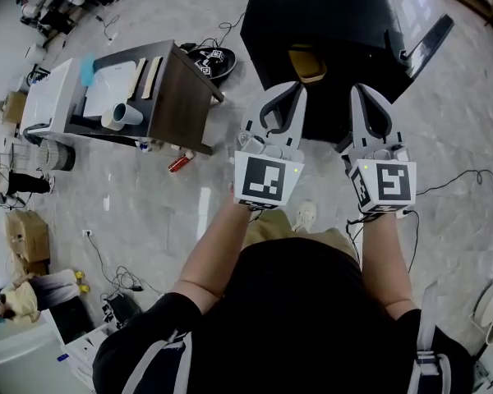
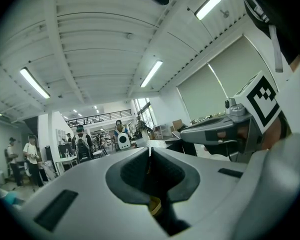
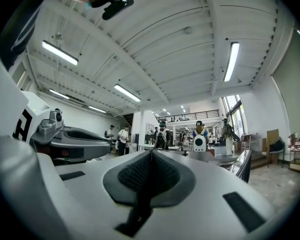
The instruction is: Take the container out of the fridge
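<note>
I'm holding my left gripper with its jaws pressed together on nothing, above the black fridge. Just beyond its tips a tan shape, probably the container, is sitting toward the fridge's near edge. My right gripper is likewise pressed together and empty. I'm judging the container light and stiff, best pinched across opposite walls.

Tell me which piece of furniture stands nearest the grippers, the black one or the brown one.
The black unit, straight ahead of the left gripper and right gripper; the brown-sided table stands farther off to the left.
</note>
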Available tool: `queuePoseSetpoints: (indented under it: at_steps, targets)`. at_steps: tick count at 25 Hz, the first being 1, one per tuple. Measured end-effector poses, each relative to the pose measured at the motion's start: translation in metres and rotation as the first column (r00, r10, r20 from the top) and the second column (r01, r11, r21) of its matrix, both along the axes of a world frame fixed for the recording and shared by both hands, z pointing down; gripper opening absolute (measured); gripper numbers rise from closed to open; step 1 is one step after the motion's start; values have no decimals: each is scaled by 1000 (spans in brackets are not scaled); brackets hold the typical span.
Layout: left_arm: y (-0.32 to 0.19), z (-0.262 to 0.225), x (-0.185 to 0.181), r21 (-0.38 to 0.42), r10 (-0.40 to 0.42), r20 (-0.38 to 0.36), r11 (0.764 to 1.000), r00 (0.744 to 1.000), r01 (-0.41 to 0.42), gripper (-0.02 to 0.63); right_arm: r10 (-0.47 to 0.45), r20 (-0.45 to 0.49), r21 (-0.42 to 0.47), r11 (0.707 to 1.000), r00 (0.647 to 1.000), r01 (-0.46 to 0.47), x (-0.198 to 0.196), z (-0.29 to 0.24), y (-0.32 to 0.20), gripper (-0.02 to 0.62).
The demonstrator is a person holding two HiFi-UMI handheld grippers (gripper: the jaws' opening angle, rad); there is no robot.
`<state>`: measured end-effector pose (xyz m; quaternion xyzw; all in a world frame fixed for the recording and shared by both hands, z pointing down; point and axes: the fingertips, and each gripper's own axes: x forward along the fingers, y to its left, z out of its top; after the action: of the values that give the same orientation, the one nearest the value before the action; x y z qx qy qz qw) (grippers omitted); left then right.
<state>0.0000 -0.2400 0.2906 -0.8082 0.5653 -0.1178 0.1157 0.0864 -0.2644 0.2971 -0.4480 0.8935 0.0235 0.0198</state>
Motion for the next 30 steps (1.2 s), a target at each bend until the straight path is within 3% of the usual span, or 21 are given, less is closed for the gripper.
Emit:
queuePoseSetpoints:
  at_steps: [12,19,30]
  targets:
    - [8,-4,-11,-1,37,6,999,999,-37,32,15,-13,12,1000,1000,-14,-5,-8,6,35]
    - [-7,1,-56,-12,85,2,996,996,-85,32,59,-84,16,998,995,-58,-46,-6,-5,35]
    - [-34,8,-112,-15,206,-29,978,978,-207,32,168,-104,5,986,980,-168,-100,-7,-22,35]
